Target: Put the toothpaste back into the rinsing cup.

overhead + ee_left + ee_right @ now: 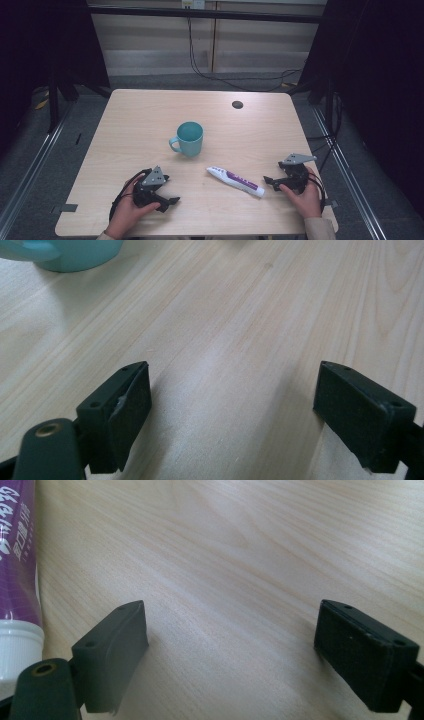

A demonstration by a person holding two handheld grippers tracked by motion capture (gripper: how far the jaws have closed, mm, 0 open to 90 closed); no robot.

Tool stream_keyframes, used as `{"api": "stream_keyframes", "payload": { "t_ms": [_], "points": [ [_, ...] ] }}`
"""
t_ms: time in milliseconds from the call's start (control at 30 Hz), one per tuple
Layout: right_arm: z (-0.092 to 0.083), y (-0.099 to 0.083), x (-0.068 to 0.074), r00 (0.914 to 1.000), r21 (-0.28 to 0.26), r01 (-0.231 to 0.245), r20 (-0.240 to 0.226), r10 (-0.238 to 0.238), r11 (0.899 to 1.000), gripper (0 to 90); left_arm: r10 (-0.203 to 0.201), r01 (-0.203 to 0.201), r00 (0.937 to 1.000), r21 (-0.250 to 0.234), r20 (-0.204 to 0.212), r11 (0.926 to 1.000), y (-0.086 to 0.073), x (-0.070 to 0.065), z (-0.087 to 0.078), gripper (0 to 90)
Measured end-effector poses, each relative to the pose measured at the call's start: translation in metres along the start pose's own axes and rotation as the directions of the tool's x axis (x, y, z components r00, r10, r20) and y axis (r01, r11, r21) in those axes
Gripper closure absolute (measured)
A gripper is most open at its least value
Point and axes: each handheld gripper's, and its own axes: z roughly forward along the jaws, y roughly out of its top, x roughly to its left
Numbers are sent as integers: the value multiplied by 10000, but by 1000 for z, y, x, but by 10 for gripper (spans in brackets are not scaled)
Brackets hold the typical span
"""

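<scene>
A teal mug [188,138] stands upright near the table's middle, handle to the left; its base shows in the left gripper view [80,254]. A white and purple toothpaste tube [235,181] lies flat in front of the mug, its cap end toward the right gripper. My left gripper [171,189] rests low at the front left, open, bare wood between its jaws [232,405]. At the front right my right gripper [272,173] is open just right of the tube's cap. Its own view [232,645] has the tube [15,560] left of the jaws, outside them.
The light wooden table [140,125] has a small dark round hole [237,104] at the back right. Black frame posts and cables stand beyond the far edge. Grey floor lies on both sides of the table.
</scene>
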Motion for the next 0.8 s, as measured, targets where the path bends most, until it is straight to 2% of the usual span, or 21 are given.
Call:
{"api": "stream_keyframes", "payload": {
  "t_ms": [300,433,500,533,633,667,733,800],
  "points": [
    [-1,-1,0,9999,-26,-67,107,68,10000,133,-48,49,10000,-80,74,10000,0,0,1,150],
    [-1,-1,3,9990,-15,-290,327,290,9996,143,-40,41,10000,-75,78,10000,0,1,1,149],
    [-5,1,2,9991,277,-295,321,286,9992,226,-40,41,10000,-76,78,10000,0,1,1,149],
    [-7,3,2,9986,517,-419,331,402,9978,234,-42,43,10000,-78,78,10000,0,1,1,149],
    [-10,9,1,9973,905,-702,-138,717,9934,237,-47,48,9999,-88,90,9999,0,1,1,149],
    [-11,11,1,9974,1008,-673,-178,695,9926,246,-36,36,10000,-81,93,10000,0,1,1,149],
    [-15,16,4,9987,1065,-509,38,508,9930,246,-15,15,9999,-57,129,10000,0,1,1,148],
    [-17,21,6,9991,1061,-368,-149,386,9937,246,0,1,9999,-59,142,10000,0,1,1,148]
  ]
}}
